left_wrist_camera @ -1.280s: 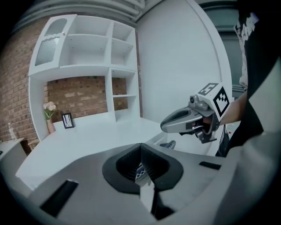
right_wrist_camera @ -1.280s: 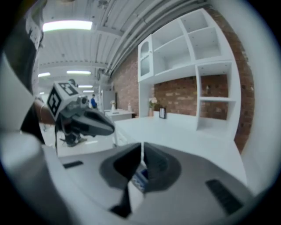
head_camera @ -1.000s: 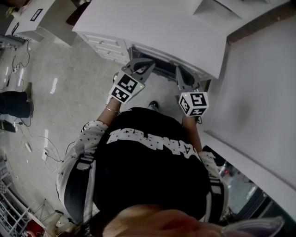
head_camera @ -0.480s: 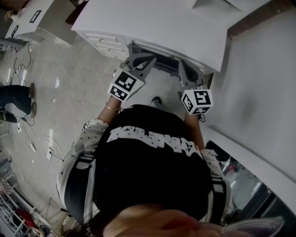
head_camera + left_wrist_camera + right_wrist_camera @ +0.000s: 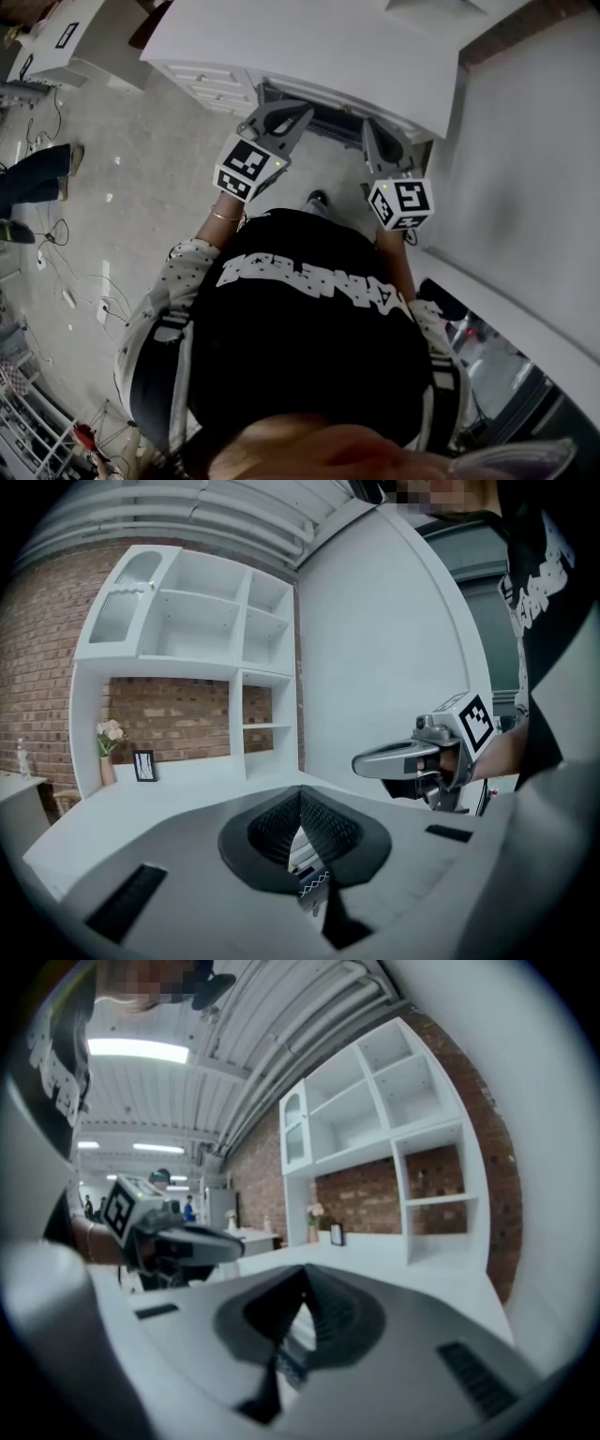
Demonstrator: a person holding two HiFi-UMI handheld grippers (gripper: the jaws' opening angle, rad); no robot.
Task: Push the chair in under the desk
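Observation:
The white desk (image 5: 309, 47) fills the top of the head view. Under its front edge, only a dark ridged strip of the chair (image 5: 328, 120) shows between my two grippers; the rest is hidden by the desktop. My left gripper (image 5: 286, 117) points at that edge on the left of the strip and my right gripper (image 5: 373, 139) on the right. I cannot tell if either touches the chair. Both are shut with nothing between their pads. In the left gripper view the shut jaws hang over the desktop (image 5: 141, 799), with the right gripper (image 5: 422, 757) alongside.
White drawers (image 5: 211, 84) sit under the desk's left part. A white wall panel (image 5: 525, 169) stands close on the right. An open white shelf unit (image 5: 187, 639) rises behind the desk against brick. A person's legs (image 5: 37, 178) and cables (image 5: 56, 244) are on the floor at left.
Both grippers have moved a little farther toward the desk's front edge. The person's legs at the left have stepped along the floor.

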